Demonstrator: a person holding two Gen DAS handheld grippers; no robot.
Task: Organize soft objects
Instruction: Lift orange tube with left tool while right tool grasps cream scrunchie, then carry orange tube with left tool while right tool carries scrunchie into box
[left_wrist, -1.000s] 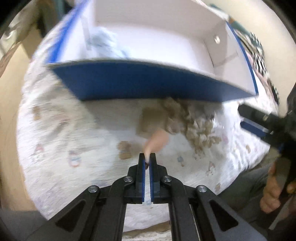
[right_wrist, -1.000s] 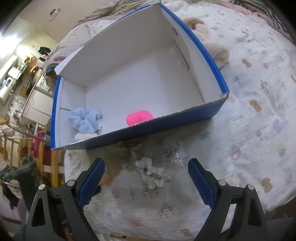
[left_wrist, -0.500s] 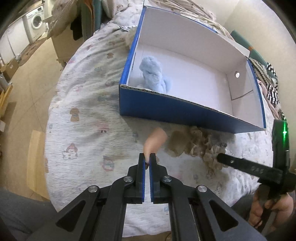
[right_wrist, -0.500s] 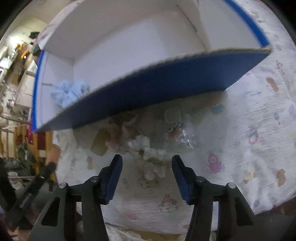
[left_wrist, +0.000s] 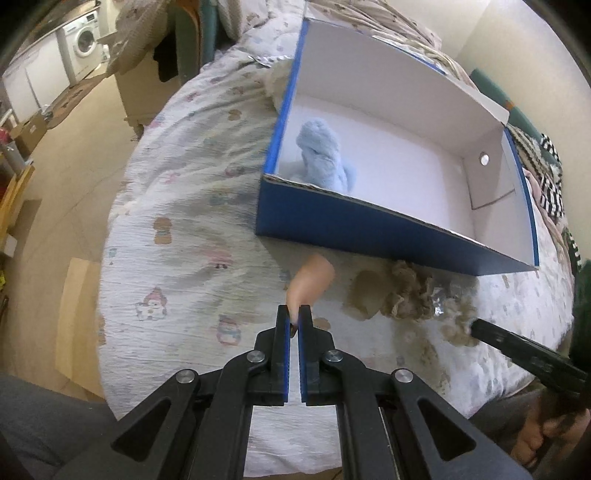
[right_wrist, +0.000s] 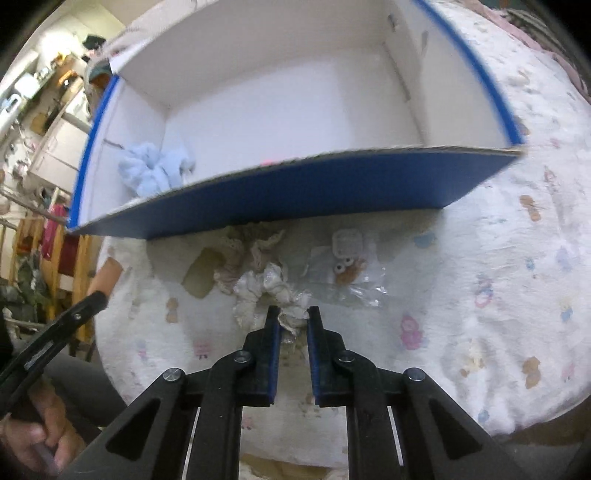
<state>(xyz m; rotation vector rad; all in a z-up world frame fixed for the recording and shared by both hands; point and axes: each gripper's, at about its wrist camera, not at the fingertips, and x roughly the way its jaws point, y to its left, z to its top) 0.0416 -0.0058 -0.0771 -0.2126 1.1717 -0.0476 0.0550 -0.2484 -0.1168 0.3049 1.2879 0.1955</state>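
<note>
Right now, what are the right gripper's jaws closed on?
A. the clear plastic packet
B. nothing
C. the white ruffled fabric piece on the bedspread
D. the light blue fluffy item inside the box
C: the right gripper pinches the white ruffled fabric piece in front of the blue box.

Bedspread (left_wrist: 177, 229), white with small cartoon prints, covers the surface. Washing machine (left_wrist: 85, 37) at far upper left, beside white cabinets (left_wrist: 35, 79); cardboard boxes (left_wrist: 31, 131) on tan floor. Checkered black-and-white fabric (left_wrist: 552, 184) at right edge.
</note>
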